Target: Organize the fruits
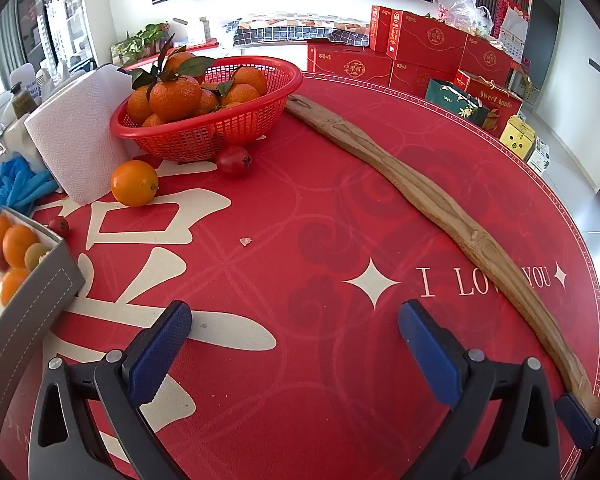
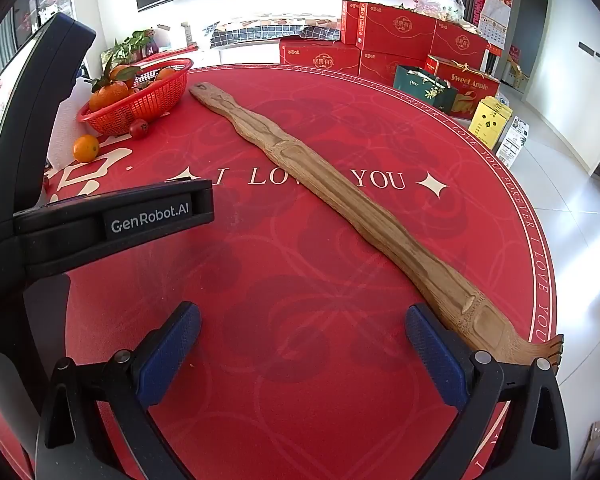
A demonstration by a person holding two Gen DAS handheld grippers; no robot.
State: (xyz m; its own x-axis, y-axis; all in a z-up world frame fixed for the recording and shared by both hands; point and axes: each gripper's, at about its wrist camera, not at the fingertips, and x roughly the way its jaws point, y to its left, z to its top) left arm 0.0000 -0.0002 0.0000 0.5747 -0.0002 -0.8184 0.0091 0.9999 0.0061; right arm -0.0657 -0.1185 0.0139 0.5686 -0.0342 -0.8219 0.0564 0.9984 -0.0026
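A red mesh basket (image 1: 236,130) (image 2: 148,104) holds several leafy mandarins (image 1: 175,96) at the far left of the round red table. In front of it lie a loose orange (image 1: 134,183) (image 2: 86,148) and a small red fruit (image 1: 233,161) (image 2: 139,128). A grey box (image 1: 40,292) at the left edge holds several oranges and small fruits; another small red fruit (image 1: 59,225) sits beside it. My left gripper (image 1: 296,328) hangs open above the tablecloth, nothing between its blue pads. My right gripper (image 2: 303,330) is open too, its right finger (image 2: 436,354) close beside a long wooden back scratcher (image 2: 340,208).
The wooden back scratcher (image 1: 440,216) crosses the table diagonally from the basket to the near right edge. A paper towel roll (image 1: 76,136) and a blue cloth (image 1: 18,186) stand left of the basket. Red gift boxes (image 1: 420,48) stack beyond the table. The left gripper's body (image 2: 112,220) fills the right wrist view's left side.
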